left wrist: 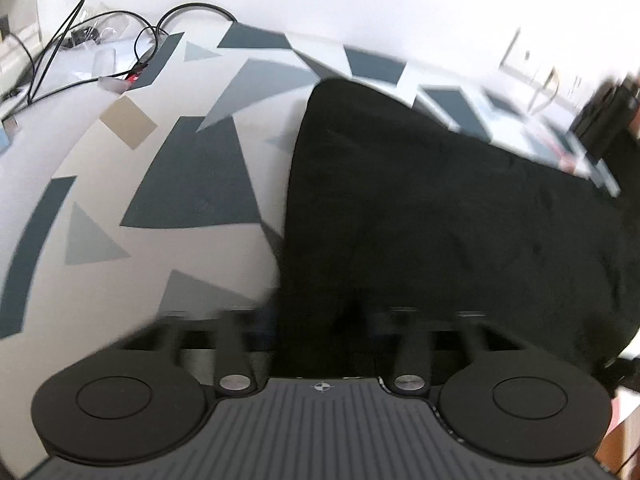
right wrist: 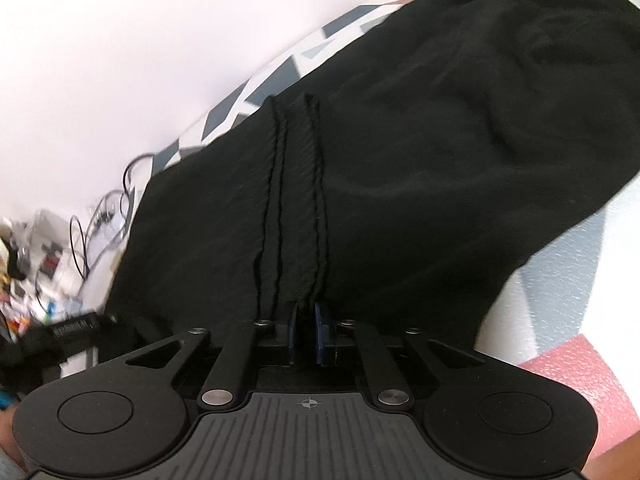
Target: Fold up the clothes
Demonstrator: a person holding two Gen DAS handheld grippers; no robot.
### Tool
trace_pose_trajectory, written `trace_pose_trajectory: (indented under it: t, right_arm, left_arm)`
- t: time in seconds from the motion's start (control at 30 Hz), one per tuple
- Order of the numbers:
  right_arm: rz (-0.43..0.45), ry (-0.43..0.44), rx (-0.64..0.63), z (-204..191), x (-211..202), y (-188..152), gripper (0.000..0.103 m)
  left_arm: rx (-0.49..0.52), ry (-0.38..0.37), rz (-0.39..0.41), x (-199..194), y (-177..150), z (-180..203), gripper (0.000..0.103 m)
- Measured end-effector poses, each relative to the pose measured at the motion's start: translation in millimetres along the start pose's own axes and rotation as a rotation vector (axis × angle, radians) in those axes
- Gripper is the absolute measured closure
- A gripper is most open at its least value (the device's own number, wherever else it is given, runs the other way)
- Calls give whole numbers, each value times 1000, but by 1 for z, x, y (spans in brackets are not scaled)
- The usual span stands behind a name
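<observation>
Close-up, right gripper [right wrist: 306,320] pinching black garment [right wrist: 400,140], left gripper [left wrist: 320,312] open

We count one black garment [left wrist: 440,208] spread on one table [left wrist: 100,184] with a grey-and-white geometric cover. Two claws: the left claw [left wrist: 320,320] and the right claw [right wrist: 307,320]. Two raised ridges of black fabric [right wrist: 296,200] run away from the right claw. Far left there's a tangle of black cables [left wrist: 152,36]; we can't count those.
</observation>
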State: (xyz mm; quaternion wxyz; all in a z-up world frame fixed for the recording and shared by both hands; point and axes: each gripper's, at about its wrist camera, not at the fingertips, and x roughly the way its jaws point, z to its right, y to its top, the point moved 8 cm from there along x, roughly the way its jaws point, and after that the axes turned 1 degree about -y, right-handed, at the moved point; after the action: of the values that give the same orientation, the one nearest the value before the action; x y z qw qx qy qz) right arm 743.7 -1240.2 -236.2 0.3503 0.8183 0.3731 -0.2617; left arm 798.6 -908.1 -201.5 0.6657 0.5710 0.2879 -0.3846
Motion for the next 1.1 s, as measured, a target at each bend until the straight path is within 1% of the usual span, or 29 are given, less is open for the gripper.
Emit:
trace_pose_trajectory:
  t: [0.03, 0.07, 0.1, 0.13, 0.17, 0.2, 0.23, 0.27, 0.3, 0.33, 0.37, 0.4, 0.43, 0.53, 0.57, 0.63, 0.67, 0.73, 0.83, 0.87, 0.9, 0.93, 0.97, 1.0, 1.03, 1.1]
  right_arm:
    - [11, 13, 39, 7, -7, 4, 75]
    - [34, 19, 70, 15, -19, 10, 70]
    - [65, 21, 96, 26, -33, 17, 70]
    - [95, 22, 123, 36, -47, 25, 70]
    - [125, 24, 149, 46, -60, 32, 70]
    - [156, 26, 175, 57, -74, 39, 69]
    - [187, 18, 199, 68, -87, 46, 64]
    - [223, 3, 220, 80, -99, 53, 55]
    - [258, -20, 238, 93, -111, 59, 50]
    - [292, -46, 255, 105, -124, 65, 46]
    - [315, -70, 272, 116, -134, 71, 46]
    - [333, -94, 288, 128, -144, 76, 43]
    - [350, -117, 305, 139, -153, 81, 40]
    - [395, -146, 331, 171, -177, 91, 41]
    - [404, -159, 343, 181, -181, 94, 41]
    - [412, -182, 382, 203, -180, 100, 41]
    - [415, -190, 407, 213, -178, 102, 41]
    - [424, -200, 458, 234, -170, 108, 40]
    - [440, -200, 503, 253, -154, 123, 40]
    - [446, -198, 493, 254, -148, 129, 43]
    - [444, -212, 465, 253, -143, 134, 48]
    - [439, -245, 426, 253, -140, 140, 61]
    - [435, -283, 385, 255, -138, 147, 68]
    - [444, -303, 371, 257, -139, 151, 72]
    - [461, -314, 372, 260, -142, 155, 76]
    - [476, -323, 417, 271, -145, 156, 77]
  left_arm:
    - [44, 9, 23, -4, 0, 6, 24]
    - [93, 22, 49, -9, 1, 13, 24]
    - [165, 48, 82, -16, 2, 23, 23]
    - [231, 67, 113, -22, 2, 35, 20]
    - [298, 86, 144, -29, 2, 47, 9]
    - [364, 99, 174, -35, 3, 60, 2]
    - [430, 85, 198, -41, 2, 78, 1]
    - [494, 59, 210, -44, 0, 97, 1]
    - [558, 24, 206, -45, -3, 118, 1]
    - [622, -20, 188, -44, -8, 140, 1]
    - [677, -71, 161, -42, -14, 163, 1]
    - [718, -128, 130, -39, -21, 184, 1]
    - [741, -189, 93, -37, -28, 207, 1]
    - [797, -391, 4, -35, -49, 270, 1]
    - [821, -447, -4, -34, -54, 288, 1]
    - [858, -485, -14, -26, -62, 312, 1]
    - [866, -485, -39, -17, -65, 319, 1]
    - [851, -505, -124, -1, -72, 325, 1]
    - [808, -529, -246, 17, -83, 323, 1]
    - [796, -533, -279, 21, -87, 322, 1]
    - [797, -532, -284, 23, -87, 321, 1]
    - [797, -532, -290, 25, -88, 320, 1]
    - [800, -534, -303, 24, -90, 320, 1]
    - [802, -541, -316, 23, -91, 319, 1]
    - [807, -563, -332, 23, -91, 321, 1]
    - [804, -613, -366, 22, -92, 322, 1]
